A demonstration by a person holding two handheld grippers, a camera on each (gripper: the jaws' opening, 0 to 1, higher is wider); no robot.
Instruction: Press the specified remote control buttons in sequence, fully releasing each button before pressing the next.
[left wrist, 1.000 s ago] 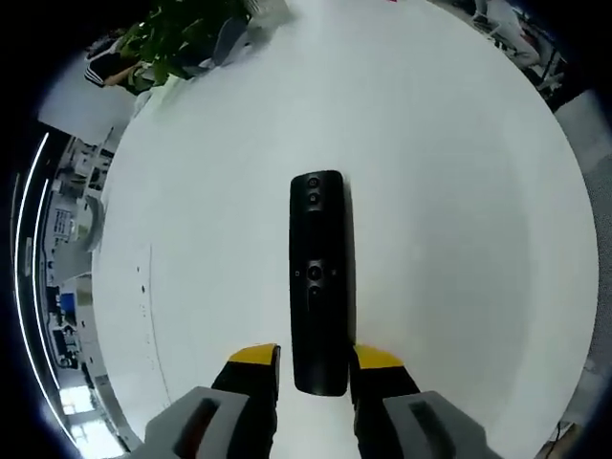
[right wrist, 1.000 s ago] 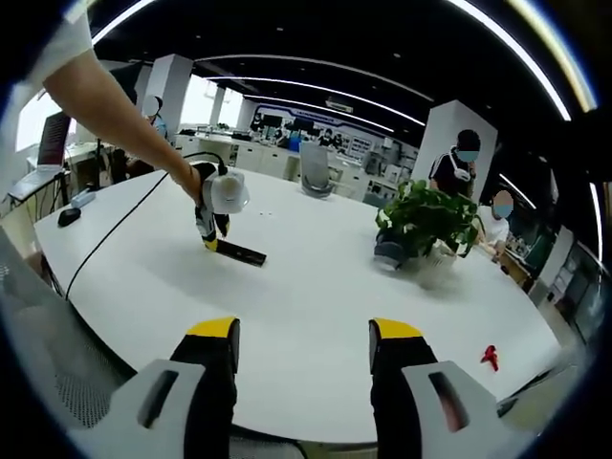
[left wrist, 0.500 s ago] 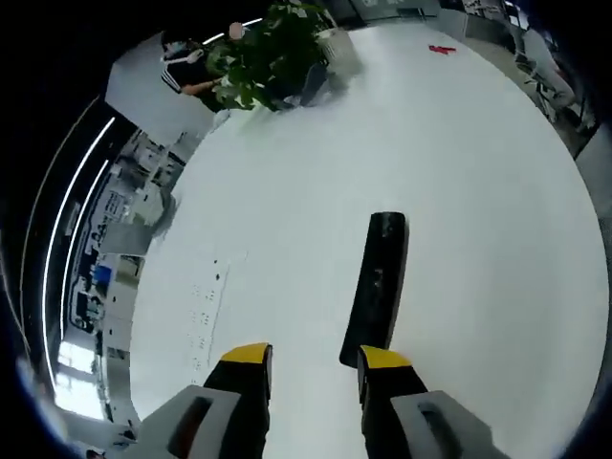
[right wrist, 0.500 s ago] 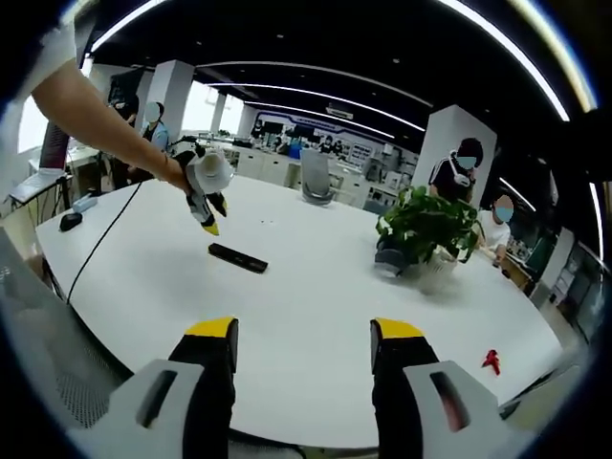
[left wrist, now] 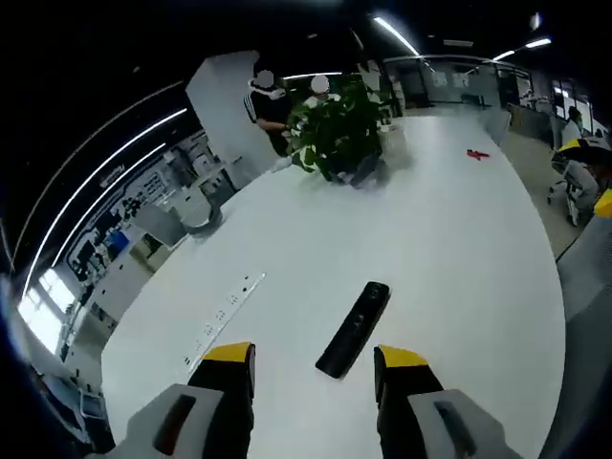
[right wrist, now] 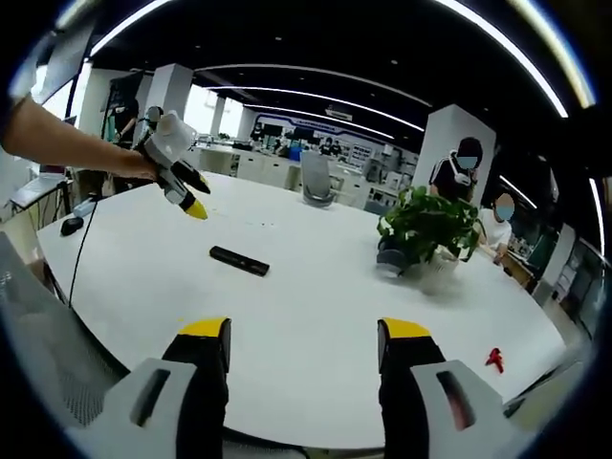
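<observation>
A black remote control (left wrist: 353,328) lies flat on the white table (left wrist: 459,239) — its long axis slanting away from the left gripper (left wrist: 312,360), raised just above it, jaws apart. The right gripper (right wrist: 299,336), also apart, sits much farther off.

left tongs (left wrist: 311,356) are held with jaws apart, gripping nothing. in the right gripper view, a bare forearm (right wrist: 57,145) holds them raised at far left. right tongs (right wrist: 300,330) also gape wide.
</observation>
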